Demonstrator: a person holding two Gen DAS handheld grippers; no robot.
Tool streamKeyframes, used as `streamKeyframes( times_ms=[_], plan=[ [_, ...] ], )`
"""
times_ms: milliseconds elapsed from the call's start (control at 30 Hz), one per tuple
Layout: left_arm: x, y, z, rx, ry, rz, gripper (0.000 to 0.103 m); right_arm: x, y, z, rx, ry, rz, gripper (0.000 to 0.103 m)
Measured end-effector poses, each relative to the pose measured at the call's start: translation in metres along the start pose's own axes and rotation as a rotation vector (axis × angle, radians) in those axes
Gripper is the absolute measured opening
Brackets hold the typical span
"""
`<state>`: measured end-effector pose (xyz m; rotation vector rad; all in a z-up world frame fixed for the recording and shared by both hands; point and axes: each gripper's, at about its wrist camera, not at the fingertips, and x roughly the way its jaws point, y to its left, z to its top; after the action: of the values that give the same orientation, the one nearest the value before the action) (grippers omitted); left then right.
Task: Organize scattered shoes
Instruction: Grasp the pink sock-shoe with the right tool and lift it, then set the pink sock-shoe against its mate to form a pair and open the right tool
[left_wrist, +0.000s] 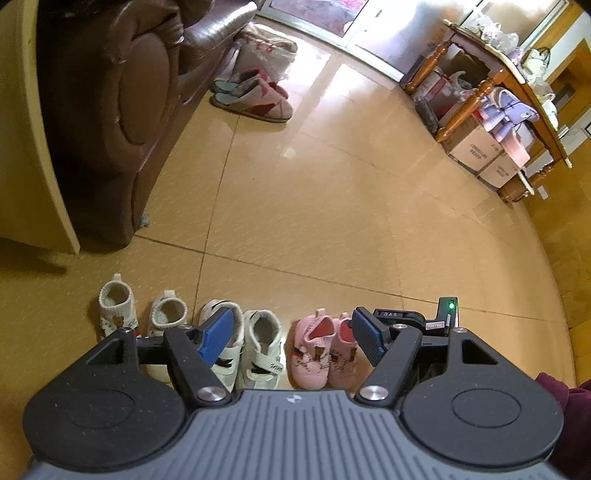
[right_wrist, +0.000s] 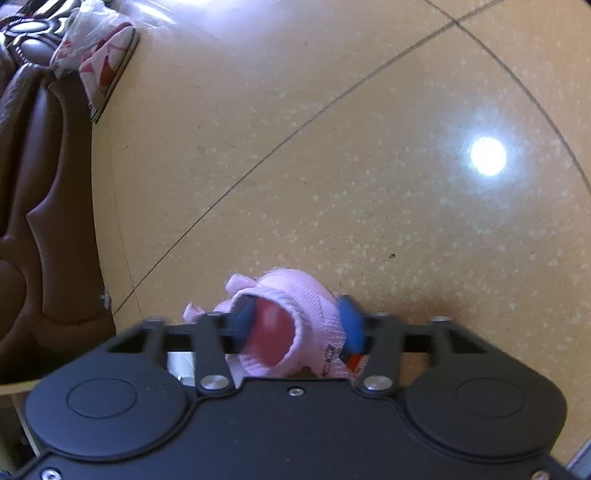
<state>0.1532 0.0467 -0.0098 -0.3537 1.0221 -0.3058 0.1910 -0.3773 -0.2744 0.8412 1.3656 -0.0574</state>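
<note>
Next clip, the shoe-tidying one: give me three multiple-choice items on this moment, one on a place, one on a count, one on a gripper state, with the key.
1. Where does the pair of pink shoes stand in the row on the floor?
A. at the left end
B. at the right end
C. in the middle

2. How many small shoes are in that row?
A. four
B. six
C. eight

3. What is the right gripper doing?
A. gripping the collar of a pink shoe
B. hanging open over bare floor
C. holding a slipper

Key: 1 B, the white shoes and the cream bootees lie to its left in the left wrist view. 2 B, three pairs stand side by side. 3 A, one blue finger is inside the shoe opening and the other outside. The left gripper is open and empty.
</note>
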Motion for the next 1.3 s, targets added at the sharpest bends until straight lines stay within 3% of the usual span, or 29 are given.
streamKeyframes(
  times_ms=[267,400,567,700,900,967,1033,1233,1300],
  plan=[
    [-0.013,-0.011,-0.004,0.023,-0.025,-0.021,0.071,-0.019,-0.001,-0.021,-0.027,-0.033,-0.008,0.054],
    [-0.016,-0.008,-0.006,0.018,-0.031,-0.017,0.071,-0.002,-0.021,-0.035,0.055,-0.008,0.001,0.054],
    [-0.016,0.0,-0.005,0.002,-0.032,-0.004,0.071,0.014,-0.039,-0.055,0.187,-0.015,0.088,0.056],
    [-0.015,0.001,-0.003,0.0,-0.032,-0.006,0.071,0.014,-0.031,-0.055,0.164,-0.01,0.092,0.056],
    [-0.016,-0.001,-0.005,0.017,-0.026,-0.001,0.071,-0.007,0.002,-0.06,-0.006,-0.021,0.035,0.056],
    [-0.015,0.0,-0.008,0.025,-0.019,0.017,0.086,-0.014,0.014,-0.061,-0.064,-0.026,0.016,0.062],
    [-0.017,0.004,-0.011,0.022,-0.018,0.05,0.09,-0.022,0.025,-0.063,-0.122,-0.03,-0.004,0.072],
    [-0.026,0.005,-0.017,0.033,-0.024,0.094,0.092,-0.049,0.061,-0.074,-0.291,-0.051,-0.053,0.1],
    [-0.03,0.004,-0.02,0.041,-0.028,0.105,0.093,-0.07,0.077,-0.088,-0.333,-0.077,-0.047,0.102]
  ],
)
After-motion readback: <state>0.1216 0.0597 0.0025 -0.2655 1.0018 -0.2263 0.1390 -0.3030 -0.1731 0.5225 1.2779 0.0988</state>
